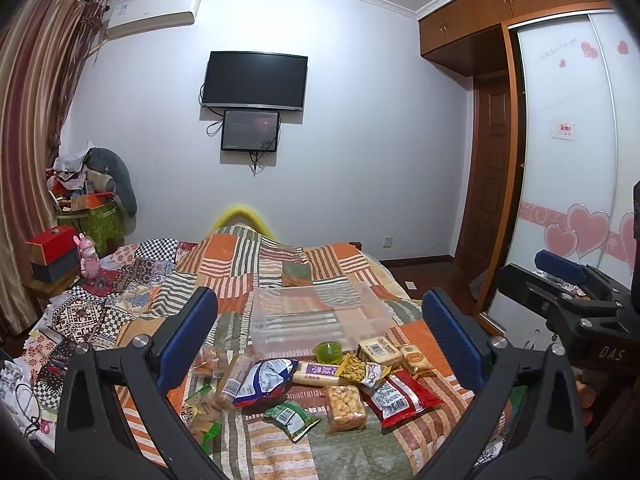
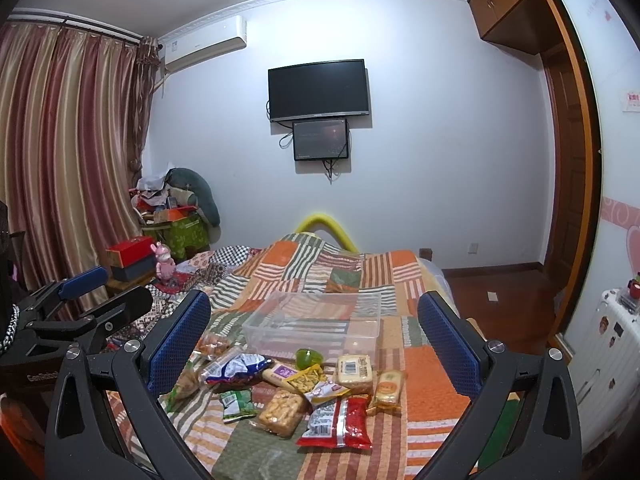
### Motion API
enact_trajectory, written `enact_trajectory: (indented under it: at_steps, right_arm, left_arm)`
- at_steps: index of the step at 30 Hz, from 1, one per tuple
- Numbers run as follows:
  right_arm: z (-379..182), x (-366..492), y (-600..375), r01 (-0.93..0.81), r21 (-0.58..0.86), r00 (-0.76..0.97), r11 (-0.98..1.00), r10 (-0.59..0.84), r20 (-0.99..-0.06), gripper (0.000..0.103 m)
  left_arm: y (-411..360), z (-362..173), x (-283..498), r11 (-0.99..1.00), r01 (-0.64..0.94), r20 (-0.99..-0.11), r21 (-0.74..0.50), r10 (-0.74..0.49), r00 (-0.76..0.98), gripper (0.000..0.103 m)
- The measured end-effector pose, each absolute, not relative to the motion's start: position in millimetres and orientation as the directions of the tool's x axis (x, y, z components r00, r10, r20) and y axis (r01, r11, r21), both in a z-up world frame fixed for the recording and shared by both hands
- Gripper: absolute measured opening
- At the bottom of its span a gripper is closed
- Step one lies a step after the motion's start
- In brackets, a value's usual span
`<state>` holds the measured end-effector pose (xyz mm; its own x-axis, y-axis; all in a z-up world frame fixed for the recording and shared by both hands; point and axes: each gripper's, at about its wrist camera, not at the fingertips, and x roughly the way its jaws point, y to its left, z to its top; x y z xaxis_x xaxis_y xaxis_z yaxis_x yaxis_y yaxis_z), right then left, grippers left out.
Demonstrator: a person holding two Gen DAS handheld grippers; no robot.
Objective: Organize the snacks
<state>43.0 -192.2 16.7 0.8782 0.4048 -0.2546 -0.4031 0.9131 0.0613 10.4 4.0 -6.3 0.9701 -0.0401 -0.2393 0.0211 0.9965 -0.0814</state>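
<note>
A pile of snack packets lies on the patchwork bedspread (image 1: 280, 272): a blue-white bag (image 1: 264, 380), a red packet (image 1: 400, 398), a green packet (image 1: 292, 418), a clear pack of biscuits (image 1: 346, 406) and a green jelly cup (image 1: 328, 352). Behind them stands an empty clear plastic box (image 1: 320, 320). My left gripper (image 1: 320, 344) is open and empty, above the pile. In the right wrist view the box (image 2: 316, 322), red packet (image 2: 340, 424) and biscuits (image 2: 280, 410) show again. My right gripper (image 2: 314, 344) is open and empty, above the pile.
The right gripper shows at the right edge of the left view (image 1: 568, 296), the left gripper at the left edge of the right view (image 2: 80, 308). A cluttered bedside stand with a red box (image 2: 130, 256) is left of the bed. A wardrobe (image 1: 568, 168) and white suitcase (image 2: 612, 360) are at right.
</note>
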Motion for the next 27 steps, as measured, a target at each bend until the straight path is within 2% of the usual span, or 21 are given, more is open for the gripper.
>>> enact_trajectory:
  at_steps: [11,13,19,24,27]
  right_arm:
    - [10.9,47.8,-190.9,-0.405,0.057,0.876,0.913,0.405,-0.263,0.103]
    - [9.0,49.8,-190.9,-0.406,0.058,0.874,0.912,0.406,-0.267,0.102]
    - [-0.8,60.4,-188.5,-0.420,0.065,0.854,0.905,0.418,-0.311,0.089]
    - [-16.1,70.5,-188.3,-0.420,0.054,0.835,0.906,0.409,-0.368,0.079]
    - [-29.0,79.0,-190.2,-0.414,0.063,0.814,0.908,0.400,-0.421,0.075]
  left_arm:
    - [4.8,-11.8,16.1,0.997,0.026,-0.255,-0.074,-0.044,0.966,0.102]
    - [5.8,-13.2,18.1,0.997,0.016,-0.259,-0.070,-0.034,0.965,0.097]
    - [12.3,-24.4,29.5,0.999,0.009,-0.310,-0.050,-0.024,0.950,0.081]
    - [30.4,-43.4,44.7,0.999,-0.004,-0.398,-0.045,-0.015,0.917,0.068]
    - [47.6,-56.9,55.4,0.998,-0.020,-0.450,-0.053,-0.007,0.893,0.065]
